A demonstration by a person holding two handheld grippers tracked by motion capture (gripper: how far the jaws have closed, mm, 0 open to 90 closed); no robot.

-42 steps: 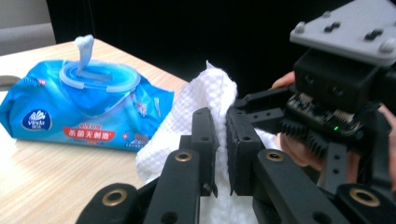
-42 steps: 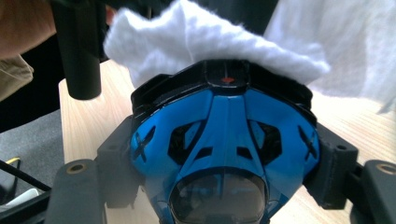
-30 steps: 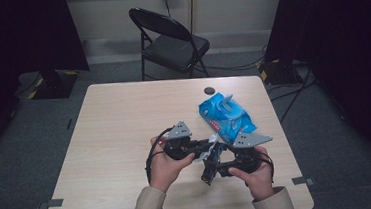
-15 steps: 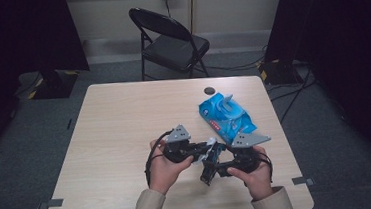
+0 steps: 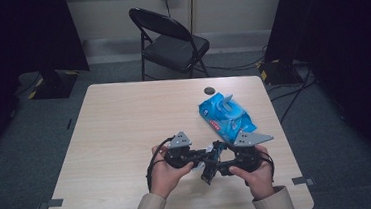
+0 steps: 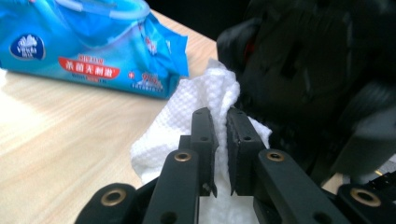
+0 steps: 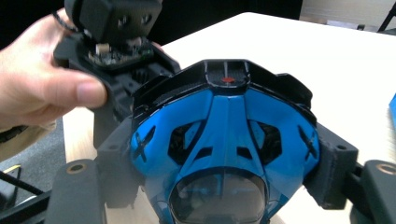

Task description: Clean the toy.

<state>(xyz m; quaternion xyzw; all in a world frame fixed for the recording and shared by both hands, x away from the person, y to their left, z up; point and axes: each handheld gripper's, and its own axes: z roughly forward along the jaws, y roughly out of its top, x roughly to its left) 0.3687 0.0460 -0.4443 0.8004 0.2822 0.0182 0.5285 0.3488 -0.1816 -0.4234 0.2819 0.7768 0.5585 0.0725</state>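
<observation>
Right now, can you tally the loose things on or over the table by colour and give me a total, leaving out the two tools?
Blue: 2, the pack of wet wipes and the blue-and-black object held in the right tool.
White: 1, the wipe pinched in the left tool.
Dark: 1, the small round disc near the far edge.
Total: 4

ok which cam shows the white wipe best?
The left gripper view: the white wipe sits close up, textured weave clear, pinched between the left tool's jaws, beside the blue wipes pack. In the high view the spot between the two tools is too small to make it out.
</observation>
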